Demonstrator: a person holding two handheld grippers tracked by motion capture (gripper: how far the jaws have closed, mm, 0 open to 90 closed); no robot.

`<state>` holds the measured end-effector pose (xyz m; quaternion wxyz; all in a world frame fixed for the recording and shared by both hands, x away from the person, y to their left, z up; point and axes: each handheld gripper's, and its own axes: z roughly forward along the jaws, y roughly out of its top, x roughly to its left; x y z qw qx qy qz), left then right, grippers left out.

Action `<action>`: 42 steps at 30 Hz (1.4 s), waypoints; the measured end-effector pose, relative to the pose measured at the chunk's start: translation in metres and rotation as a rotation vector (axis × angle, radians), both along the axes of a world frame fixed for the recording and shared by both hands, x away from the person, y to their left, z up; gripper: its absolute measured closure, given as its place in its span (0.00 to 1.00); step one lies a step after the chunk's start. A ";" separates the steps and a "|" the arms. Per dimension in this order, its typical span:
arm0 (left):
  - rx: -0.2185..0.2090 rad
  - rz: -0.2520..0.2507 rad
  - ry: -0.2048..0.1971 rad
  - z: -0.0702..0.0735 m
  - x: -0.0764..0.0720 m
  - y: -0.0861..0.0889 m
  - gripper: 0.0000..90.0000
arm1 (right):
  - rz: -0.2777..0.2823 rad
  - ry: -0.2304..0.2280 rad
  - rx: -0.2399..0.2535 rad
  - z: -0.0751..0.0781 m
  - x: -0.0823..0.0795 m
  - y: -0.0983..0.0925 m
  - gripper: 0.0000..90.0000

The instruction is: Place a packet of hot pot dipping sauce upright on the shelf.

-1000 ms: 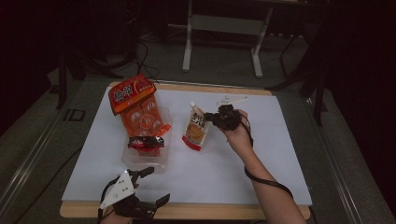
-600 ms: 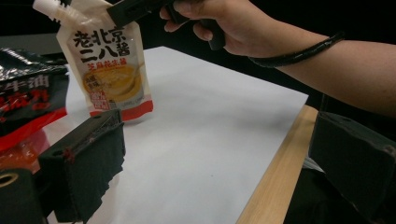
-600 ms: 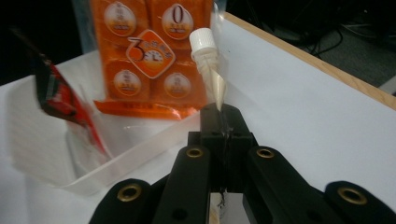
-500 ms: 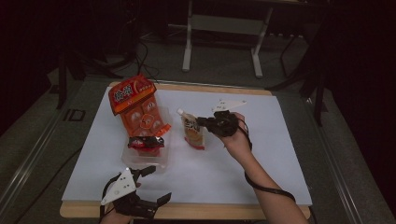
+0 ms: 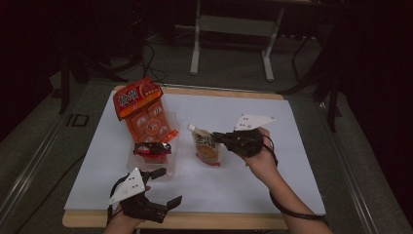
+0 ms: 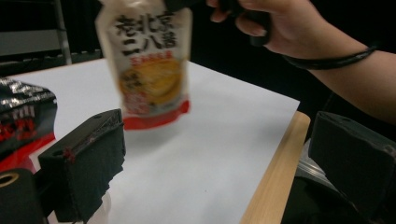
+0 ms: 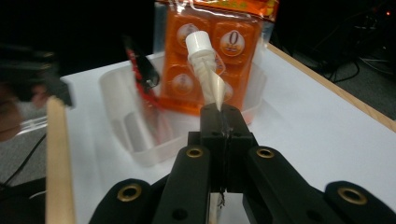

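Fingers of the right gripper (image 5: 225,139) are clamped on the top edge of a spouted pouch (image 5: 206,147), which hangs just right of the clear tub (image 5: 171,165). Left gripper (image 5: 163,186) rests at the near table (image 5: 292,146) edge below the tub, jaws spread wide, holding nothing. An orange packet (image 5: 146,114) and a dark wrapper (image 5: 152,148) sit in the tub.

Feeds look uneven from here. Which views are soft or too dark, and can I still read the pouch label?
High view: white table sheet evenly lit, surroundings nearly black. Left gripper view: sauce pouch slightly motion-blurred, large characters still readable, its own black pads out of focus. Right gripper view: right hand-held gripper sharp on the pouch's edge, the left margin smeared.
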<state>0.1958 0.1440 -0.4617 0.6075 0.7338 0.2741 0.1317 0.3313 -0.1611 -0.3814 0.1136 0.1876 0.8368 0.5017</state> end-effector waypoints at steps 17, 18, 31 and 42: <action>0.018 -0.087 0.001 0.015 0.016 -0.012 0.05 | 0.086 -0.052 0.053 0.025 -0.065 -0.027 1.00; 0.027 -0.089 -0.008 0.017 0.016 -0.013 0.06 | 0.094 -0.054 0.055 0.026 -0.069 -0.028 1.00; 0.012 -0.193 -0.089 0.038 0.021 -0.026 0.17 | 0.165 -0.074 0.067 0.032 -0.102 -0.027 1.00; -0.002 -0.240 -0.124 0.046 0.024 -0.034 0.44 | 0.200 -0.065 0.062 0.028 -0.108 -0.020 1.00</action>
